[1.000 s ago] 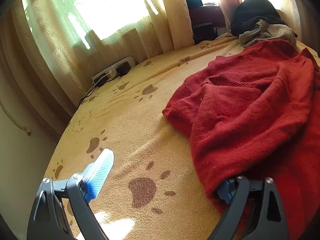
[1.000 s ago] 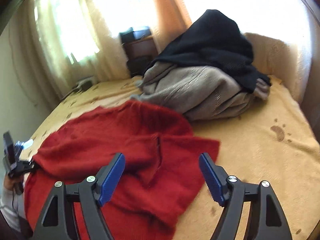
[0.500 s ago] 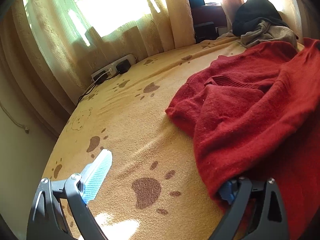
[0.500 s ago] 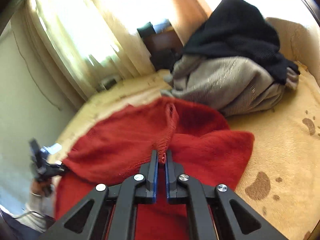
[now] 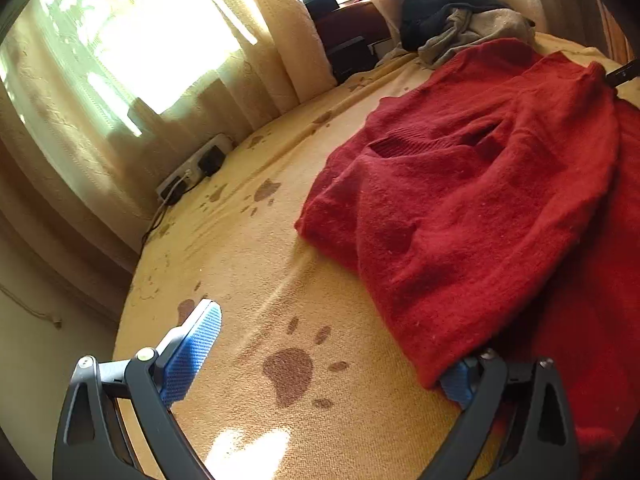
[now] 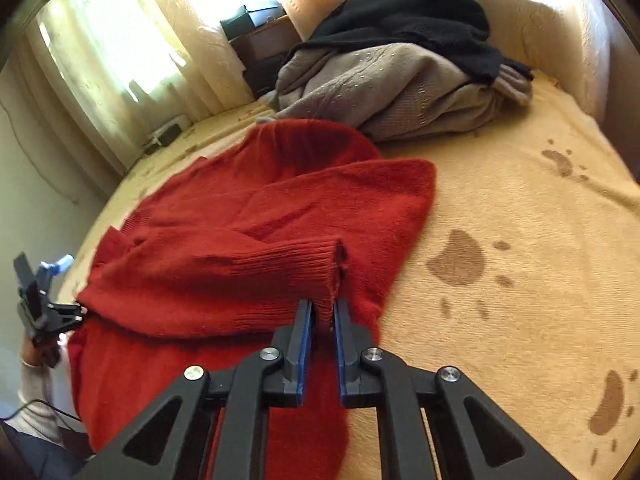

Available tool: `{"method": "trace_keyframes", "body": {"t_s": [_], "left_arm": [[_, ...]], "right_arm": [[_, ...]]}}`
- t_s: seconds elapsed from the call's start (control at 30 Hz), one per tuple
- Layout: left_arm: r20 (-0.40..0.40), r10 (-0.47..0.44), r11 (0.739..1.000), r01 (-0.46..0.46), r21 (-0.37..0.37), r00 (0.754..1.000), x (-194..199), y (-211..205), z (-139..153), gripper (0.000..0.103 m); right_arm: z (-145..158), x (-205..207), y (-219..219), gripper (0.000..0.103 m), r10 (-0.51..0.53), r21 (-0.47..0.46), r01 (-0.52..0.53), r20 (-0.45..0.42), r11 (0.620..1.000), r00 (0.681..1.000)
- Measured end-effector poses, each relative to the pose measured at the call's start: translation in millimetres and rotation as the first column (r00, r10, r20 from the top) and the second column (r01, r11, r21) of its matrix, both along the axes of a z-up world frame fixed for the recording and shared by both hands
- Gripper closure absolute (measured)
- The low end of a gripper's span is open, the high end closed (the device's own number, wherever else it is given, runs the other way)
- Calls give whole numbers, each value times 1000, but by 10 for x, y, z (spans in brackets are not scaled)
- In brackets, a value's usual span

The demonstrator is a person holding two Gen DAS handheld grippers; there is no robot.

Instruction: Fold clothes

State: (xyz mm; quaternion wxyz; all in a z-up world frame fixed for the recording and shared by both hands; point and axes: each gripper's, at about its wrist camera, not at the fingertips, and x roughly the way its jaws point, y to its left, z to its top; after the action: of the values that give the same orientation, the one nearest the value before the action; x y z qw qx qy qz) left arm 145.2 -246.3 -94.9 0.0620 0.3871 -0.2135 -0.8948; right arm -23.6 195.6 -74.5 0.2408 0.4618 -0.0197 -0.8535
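A red knit sweater (image 6: 256,216) lies crumpled on the yellow paw-print bedspread (image 6: 520,220). My right gripper (image 6: 322,316) is shut on the sweater's ribbed cuff (image 6: 296,276) and holds it raised over the sweater's body. In the left wrist view the sweater (image 5: 480,200) fills the right half. My left gripper (image 5: 328,356) is open at the sweater's near left edge; red cloth drapes over its right fingertip (image 5: 460,380), and the left pad (image 5: 192,348) is bare. The left gripper also shows at the left edge of the right wrist view (image 6: 44,300).
A heap of grey (image 6: 392,88) and black (image 6: 404,16) garments lies at the far end of the bed. A dark wooden cabinet (image 6: 260,48) and cream curtains (image 5: 180,80) stand behind. A power strip (image 5: 192,168) lies by the bed's far left edge.
My right gripper closed on the sweater's cuff and has carried it toward the near side over the body. The left gripper has stayed open at the edge.
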Motion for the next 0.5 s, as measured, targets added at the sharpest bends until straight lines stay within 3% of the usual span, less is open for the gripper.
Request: {"method": "trace_keyframes", "body": {"t_s": [0.1, 0.23, 0.3, 0.4, 0.43, 0.47, 0.5], "left_arm": [[8, -15, 997, 14, 79, 1000, 38, -109, 120, 5], [12, -18, 982, 15, 188, 1000, 57, -289, 207, 4], [27, -23, 983, 18, 181, 999, 65, -286, 176, 3], [55, -39, 997, 35, 76, 998, 79, -141, 55, 3], [65, -49, 999, 47, 27, 997, 88, -80, 8, 3], [72, -65, 997, 67, -37, 995, 104, -9, -41, 3], [73, -82, 992, 89, -93, 994, 126, 49, -68, 3]], "right_arm": [[90, 58, 30, 91, -37, 53, 40, -56, 998, 998], [120, 104, 107, 91, -60, 32, 64, -106, 997, 993], [145, 150, 5, 91, -32, 36, 37, -135, 999, 990], [167, 252, -269, 87, 65, 56, -57, -163, 997, 984], [157, 267, -371, 77, 97, 63, -87, -166, 994, 981], [141, 297, -463, 54, 124, 75, -113, -168, 991, 978], [120, 329, -546, 41, 148, 92, -133, -171, 987, 974]]}}
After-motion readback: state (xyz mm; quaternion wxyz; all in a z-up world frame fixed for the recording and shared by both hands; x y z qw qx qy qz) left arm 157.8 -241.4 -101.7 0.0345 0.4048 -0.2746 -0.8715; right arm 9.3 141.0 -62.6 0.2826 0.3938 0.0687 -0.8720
